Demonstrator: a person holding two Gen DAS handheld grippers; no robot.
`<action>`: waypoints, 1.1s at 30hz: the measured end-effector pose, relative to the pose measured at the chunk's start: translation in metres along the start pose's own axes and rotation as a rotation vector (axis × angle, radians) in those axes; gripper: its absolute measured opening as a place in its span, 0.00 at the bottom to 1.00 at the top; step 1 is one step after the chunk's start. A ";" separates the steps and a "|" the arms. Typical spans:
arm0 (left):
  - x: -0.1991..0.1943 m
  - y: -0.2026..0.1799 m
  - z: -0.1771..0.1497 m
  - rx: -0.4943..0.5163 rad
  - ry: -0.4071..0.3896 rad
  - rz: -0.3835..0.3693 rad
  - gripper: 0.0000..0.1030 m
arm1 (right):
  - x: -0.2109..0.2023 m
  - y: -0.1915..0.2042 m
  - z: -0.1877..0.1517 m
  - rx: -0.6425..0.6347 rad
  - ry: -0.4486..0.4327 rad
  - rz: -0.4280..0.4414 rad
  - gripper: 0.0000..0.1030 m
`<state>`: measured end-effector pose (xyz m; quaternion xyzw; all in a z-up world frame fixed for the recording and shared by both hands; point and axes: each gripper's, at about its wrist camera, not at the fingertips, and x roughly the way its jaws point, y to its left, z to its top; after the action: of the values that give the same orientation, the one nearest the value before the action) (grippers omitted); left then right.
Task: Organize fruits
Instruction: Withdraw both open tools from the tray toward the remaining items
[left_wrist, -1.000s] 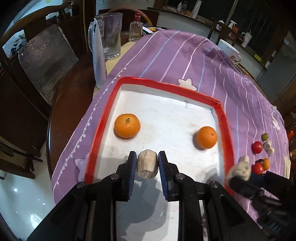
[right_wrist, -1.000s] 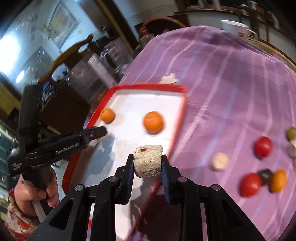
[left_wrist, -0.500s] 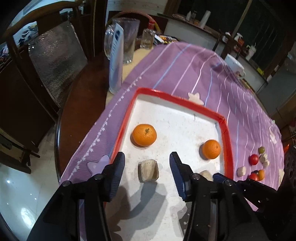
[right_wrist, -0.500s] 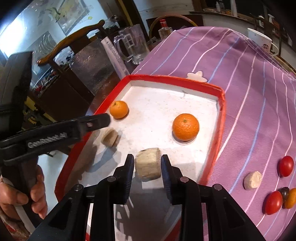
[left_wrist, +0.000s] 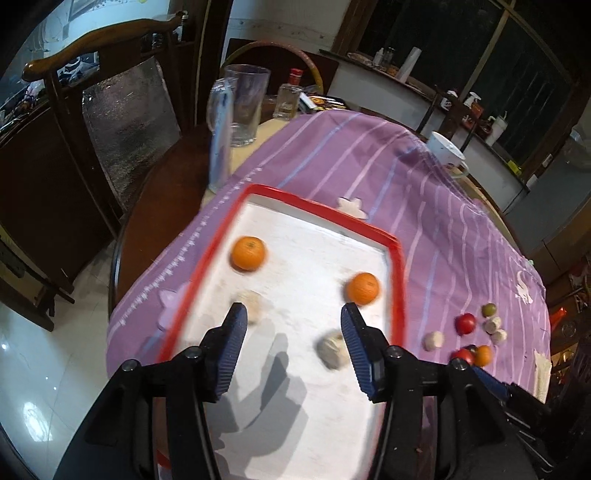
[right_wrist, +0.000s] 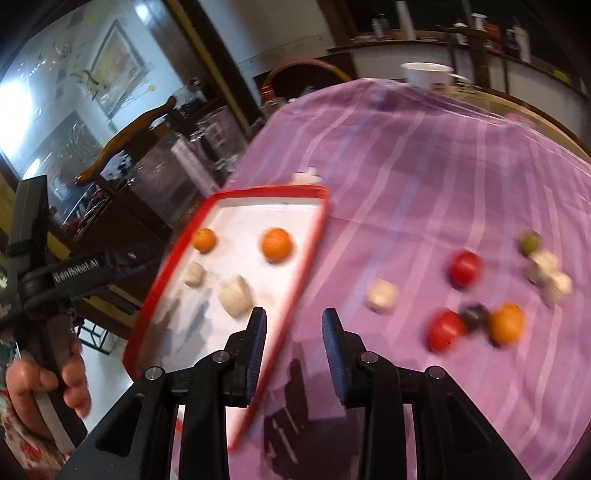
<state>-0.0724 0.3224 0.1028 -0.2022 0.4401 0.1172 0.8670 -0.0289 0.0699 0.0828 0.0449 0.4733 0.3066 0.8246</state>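
Observation:
A red-rimmed white tray (left_wrist: 398, 280) (right_wrist: 317, 236) lies on the purple cloth. In it are two oranges (left_wrist: 248, 253) (left_wrist: 362, 288) and two beige chunks (left_wrist: 253, 305) (left_wrist: 333, 348); the right wrist view shows them too (right_wrist: 194, 274) (right_wrist: 235, 295). My left gripper (left_wrist: 291, 347) is open and empty above the tray's near half. My right gripper (right_wrist: 293, 332) is open and empty over the tray's right rim. On the cloth lie a beige chunk (right_wrist: 383, 294), two red tomatoes (right_wrist: 464, 268) (right_wrist: 445, 329), a small orange fruit (right_wrist: 506, 323) and a green fruit (right_wrist: 531, 240).
A glass mug (left_wrist: 243, 105), a small bottle (left_wrist: 290, 96) and a white cup (left_wrist: 445, 149) stand at the table's far side. A wooden chair (left_wrist: 110, 92) stands to the left. The table edge drops off at the left.
Both grippers have let go of their beige chunks, which now lie in the tray. Both have opened and pulled back and up; the right one has swung right toward the loose fruit.

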 end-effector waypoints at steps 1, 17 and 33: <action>-0.002 -0.009 -0.004 0.006 -0.001 -0.004 0.51 | -0.009 -0.009 -0.005 0.009 -0.002 -0.009 0.33; -0.027 -0.141 -0.048 0.175 -0.012 -0.073 0.54 | -0.108 -0.114 -0.043 0.102 -0.068 -0.110 0.34; -0.007 -0.173 -0.075 0.317 0.039 0.055 0.55 | -0.098 -0.144 -0.055 0.162 -0.028 -0.095 0.34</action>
<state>-0.0643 0.1343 0.1118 -0.0530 0.4753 0.0659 0.8757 -0.0425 -0.1122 0.0741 0.0933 0.4864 0.2270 0.8385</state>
